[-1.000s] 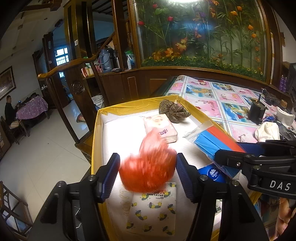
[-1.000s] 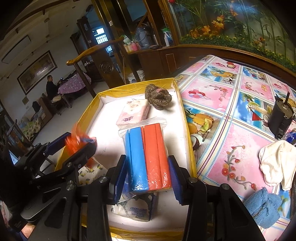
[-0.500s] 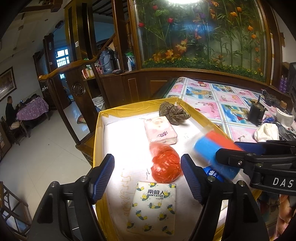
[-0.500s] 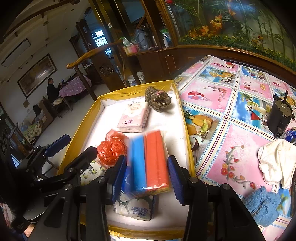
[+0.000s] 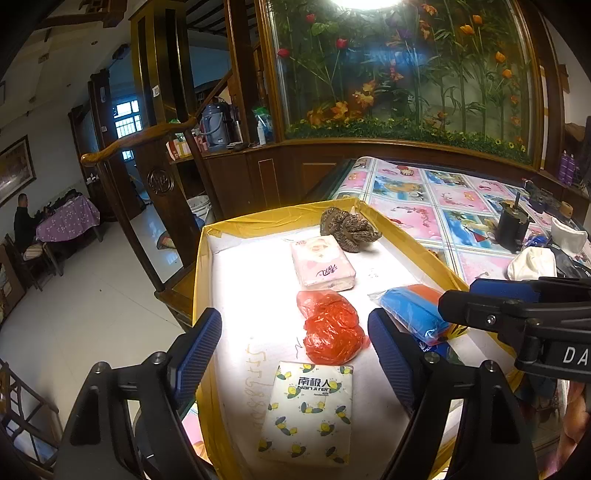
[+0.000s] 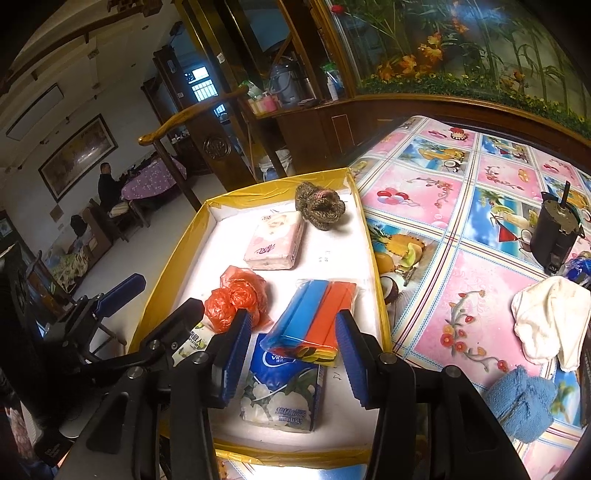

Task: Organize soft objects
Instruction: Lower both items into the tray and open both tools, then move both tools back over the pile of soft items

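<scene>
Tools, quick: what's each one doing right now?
Left tool: open, just been opening; red bag lies loose between its fingers.
Right tool: around blue-orange pack; grip cannot be told.

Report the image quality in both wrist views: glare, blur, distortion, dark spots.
Left wrist view: a ceiling light blows out at the top, the tray floor is washed out white, straight edges bow from the fisheye, and everything is sharp. Right wrist view: no glare on the tray, the same bowing, black corners, no motion blur, and the left gripper is dim.
</scene>
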Motion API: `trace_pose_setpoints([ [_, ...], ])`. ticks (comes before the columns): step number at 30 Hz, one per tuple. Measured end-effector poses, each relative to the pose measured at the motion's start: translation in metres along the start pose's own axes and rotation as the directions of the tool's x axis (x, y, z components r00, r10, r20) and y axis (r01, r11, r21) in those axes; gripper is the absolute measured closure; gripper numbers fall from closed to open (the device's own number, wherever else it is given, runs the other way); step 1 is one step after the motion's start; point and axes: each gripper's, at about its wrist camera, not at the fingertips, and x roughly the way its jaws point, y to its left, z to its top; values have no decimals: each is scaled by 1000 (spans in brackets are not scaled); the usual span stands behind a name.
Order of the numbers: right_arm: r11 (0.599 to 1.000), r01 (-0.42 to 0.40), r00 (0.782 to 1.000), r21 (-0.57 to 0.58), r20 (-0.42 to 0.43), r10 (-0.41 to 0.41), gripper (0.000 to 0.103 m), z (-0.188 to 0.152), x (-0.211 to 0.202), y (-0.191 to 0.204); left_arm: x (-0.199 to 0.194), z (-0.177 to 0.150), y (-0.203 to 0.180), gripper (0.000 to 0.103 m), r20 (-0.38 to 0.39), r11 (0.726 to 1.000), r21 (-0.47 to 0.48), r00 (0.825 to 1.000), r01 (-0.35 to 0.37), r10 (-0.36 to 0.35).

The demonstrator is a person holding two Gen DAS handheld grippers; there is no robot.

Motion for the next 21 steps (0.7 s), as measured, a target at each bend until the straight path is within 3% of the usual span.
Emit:
trace_pose_setpoints([
  [13, 999, -8, 999, 35, 50, 7, 44, -4, -28, -11, -14, 6, -7, 11, 16, 1000, 16, 1000, -13, 13],
  [21, 998, -17, 996, 66, 91, 11, 41, -9, -54, -27, -22, 8, -19, 11, 28, 999, 41, 999, -18, 17],
])
